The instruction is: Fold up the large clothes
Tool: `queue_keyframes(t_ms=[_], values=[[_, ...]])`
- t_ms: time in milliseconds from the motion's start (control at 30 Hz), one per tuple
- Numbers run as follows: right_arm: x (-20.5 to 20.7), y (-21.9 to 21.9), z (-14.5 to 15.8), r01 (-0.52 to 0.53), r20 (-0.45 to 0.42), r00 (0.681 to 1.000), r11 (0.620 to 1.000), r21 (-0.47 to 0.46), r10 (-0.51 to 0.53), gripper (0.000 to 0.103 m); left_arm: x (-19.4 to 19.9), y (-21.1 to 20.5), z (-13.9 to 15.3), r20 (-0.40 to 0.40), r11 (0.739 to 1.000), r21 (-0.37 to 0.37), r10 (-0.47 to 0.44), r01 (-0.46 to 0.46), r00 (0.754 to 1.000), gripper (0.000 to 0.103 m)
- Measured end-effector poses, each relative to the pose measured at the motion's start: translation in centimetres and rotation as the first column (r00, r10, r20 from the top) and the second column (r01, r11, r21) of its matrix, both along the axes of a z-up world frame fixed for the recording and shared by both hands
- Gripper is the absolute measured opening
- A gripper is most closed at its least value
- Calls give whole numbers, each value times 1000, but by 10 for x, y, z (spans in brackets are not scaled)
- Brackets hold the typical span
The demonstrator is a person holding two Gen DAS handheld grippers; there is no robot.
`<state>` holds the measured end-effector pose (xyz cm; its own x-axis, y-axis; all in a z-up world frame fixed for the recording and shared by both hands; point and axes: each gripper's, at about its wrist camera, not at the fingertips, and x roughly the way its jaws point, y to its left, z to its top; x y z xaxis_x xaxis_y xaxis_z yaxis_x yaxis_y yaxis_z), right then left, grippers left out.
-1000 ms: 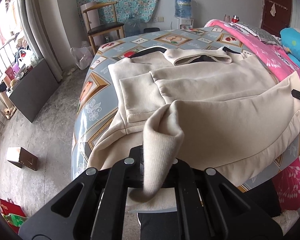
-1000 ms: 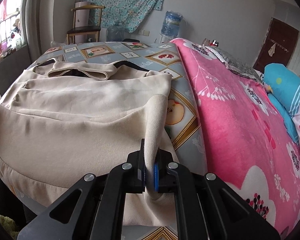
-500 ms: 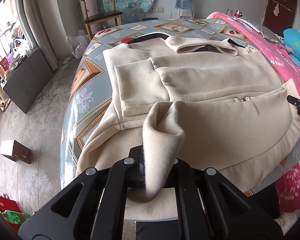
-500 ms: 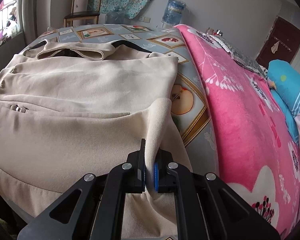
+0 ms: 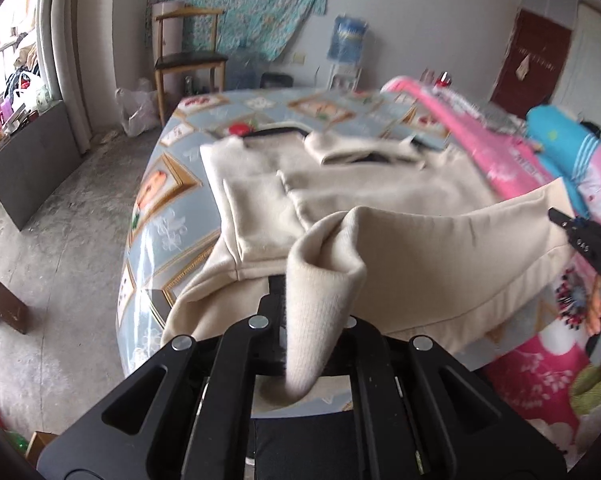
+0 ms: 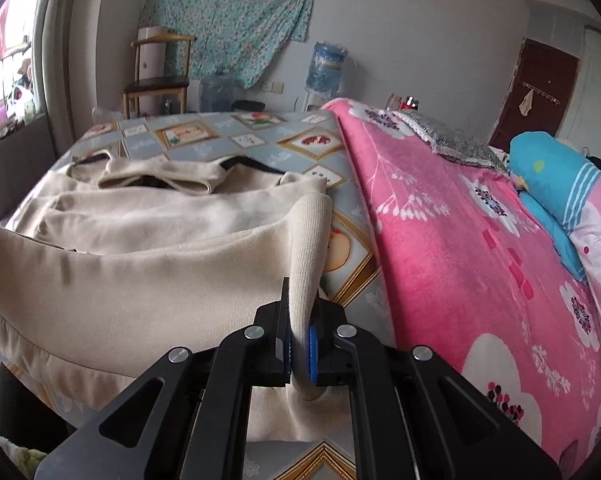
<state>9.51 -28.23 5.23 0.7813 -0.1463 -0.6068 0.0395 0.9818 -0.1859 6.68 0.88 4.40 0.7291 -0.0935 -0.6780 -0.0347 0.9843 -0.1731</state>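
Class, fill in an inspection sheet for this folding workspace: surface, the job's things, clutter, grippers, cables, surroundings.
Surface: table under a blue patterned cloth.
Job's things: beige garment spread on it, near hem lifted.
Clutter: nothing seen on the table.
Grippers: left gripper shut on the ribbed hem; right gripper shut on the hem's other corner.
Cables: nothing seen.
Surroundings: pink blanket, wooden chair, water bottle, cardboard box.
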Motion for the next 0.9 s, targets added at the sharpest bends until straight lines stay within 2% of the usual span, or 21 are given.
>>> queue_keyframes(t_ms=[133,267,400,533,633,733,800,833,900], values=[[6,-5,22,4,77,997,999,33,-6,6,-2,7,29,75,1000,-26,-15,17,997,5],[41,-8,35,-23,124,992,998,62,15,6,30,5,44,101,998,58,-18,12,995,5],[105,-11,44,-61,137,989,994,94,47,6,93,19,56,92,995,98,-28,19,995,5],[186,-19,42,-75,99,993,985,155,61,6,170,39,62,56,994,103,-30,24,998,5],[239,-17,21,-58,44,998,991,122,53,6,227,49,44,-6,993,114,-31,31,1000,5],[279,-13,-30,-39,-92,995,995,86,47,6,272,55,-3,-121,994,107,-21,34,992,5],[290,-14,-61,-28,-168,985,996,79,41,6,286,60,-33,-189,996,86,-20,37,982,5],[292,-16,-69,-26,-184,982,996,89,42,6,291,61,-45,-212,996,74,-23,40,977,5],[293,-20,-69,-26,-181,982,993,116,47,6,289,63,-51,-209,997,67,-33,48,977,5]])
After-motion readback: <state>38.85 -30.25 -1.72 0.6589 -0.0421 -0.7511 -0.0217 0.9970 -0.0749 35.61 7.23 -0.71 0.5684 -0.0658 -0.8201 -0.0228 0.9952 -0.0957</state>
